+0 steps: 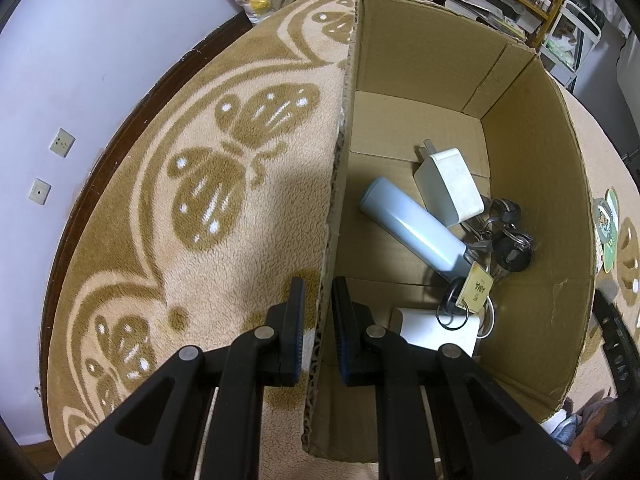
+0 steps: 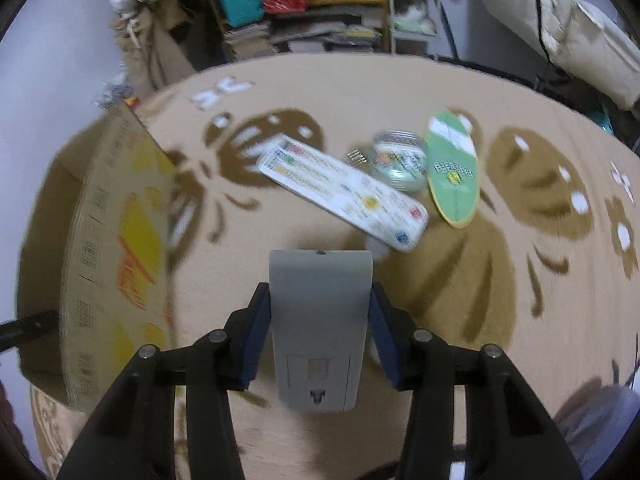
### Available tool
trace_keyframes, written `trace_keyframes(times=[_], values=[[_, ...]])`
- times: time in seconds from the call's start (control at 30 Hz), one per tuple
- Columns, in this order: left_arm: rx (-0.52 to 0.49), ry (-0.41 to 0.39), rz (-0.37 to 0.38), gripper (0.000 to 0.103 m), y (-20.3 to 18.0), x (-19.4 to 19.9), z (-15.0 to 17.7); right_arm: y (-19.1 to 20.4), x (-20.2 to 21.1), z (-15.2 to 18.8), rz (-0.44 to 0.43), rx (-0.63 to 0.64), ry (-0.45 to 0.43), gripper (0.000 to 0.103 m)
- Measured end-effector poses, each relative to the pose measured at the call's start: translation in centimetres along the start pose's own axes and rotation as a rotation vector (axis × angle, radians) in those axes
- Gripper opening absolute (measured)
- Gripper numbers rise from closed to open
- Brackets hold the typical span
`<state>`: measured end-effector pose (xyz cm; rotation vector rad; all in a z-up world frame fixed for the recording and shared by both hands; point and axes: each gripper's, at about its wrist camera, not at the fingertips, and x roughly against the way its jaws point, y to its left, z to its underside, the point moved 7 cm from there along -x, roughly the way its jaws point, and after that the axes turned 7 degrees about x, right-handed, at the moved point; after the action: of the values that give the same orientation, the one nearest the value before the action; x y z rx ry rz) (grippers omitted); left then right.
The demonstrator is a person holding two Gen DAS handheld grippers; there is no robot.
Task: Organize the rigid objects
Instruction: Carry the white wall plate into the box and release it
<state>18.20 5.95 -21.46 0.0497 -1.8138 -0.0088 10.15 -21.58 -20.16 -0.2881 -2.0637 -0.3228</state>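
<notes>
My left gripper (image 1: pixel 319 292) is shut on the left wall of the cardboard box (image 1: pixel 336 184). Inside the box lie a pale blue cylinder (image 1: pixel 412 228), a white charger (image 1: pixel 450 186), a bunch of keys with a yellow tag (image 1: pixel 476 286) and a white flat object (image 1: pixel 436 330). My right gripper (image 2: pixel 320 304) is shut on a grey mouse (image 2: pixel 320 320), held above the blanket. The box (image 2: pixel 104 248) is to its left. On the blanket beyond lie a white remote (image 2: pixel 344 190), a round tin (image 2: pixel 398 158) and a green oval card (image 2: pixel 452 168).
A beige blanket with brown butterfly patterns (image 1: pixel 208 184) covers the round table. Shelves with books and clutter (image 2: pixel 288 12) stand behind. A white wall with sockets (image 1: pixel 60 142) is to the left. A small metal clip (image 2: pixel 356 156) lies by the tin.
</notes>
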Motion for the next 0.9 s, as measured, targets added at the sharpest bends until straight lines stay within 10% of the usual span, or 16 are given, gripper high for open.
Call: trace_keyframes(times=[0.57,0.9], values=[[-0.026,-0.002,-0.013,0.011,-0.7,0.2,0.2,7.8,7.5,-5.8,-0.277,0.12,-0.19,0.051],[-0.009,0.006,-0.001,0.011,-0.4,0.3,0.1,10.8,8.9,-7.8,-0.255,0.196,-0.258,0.051]])
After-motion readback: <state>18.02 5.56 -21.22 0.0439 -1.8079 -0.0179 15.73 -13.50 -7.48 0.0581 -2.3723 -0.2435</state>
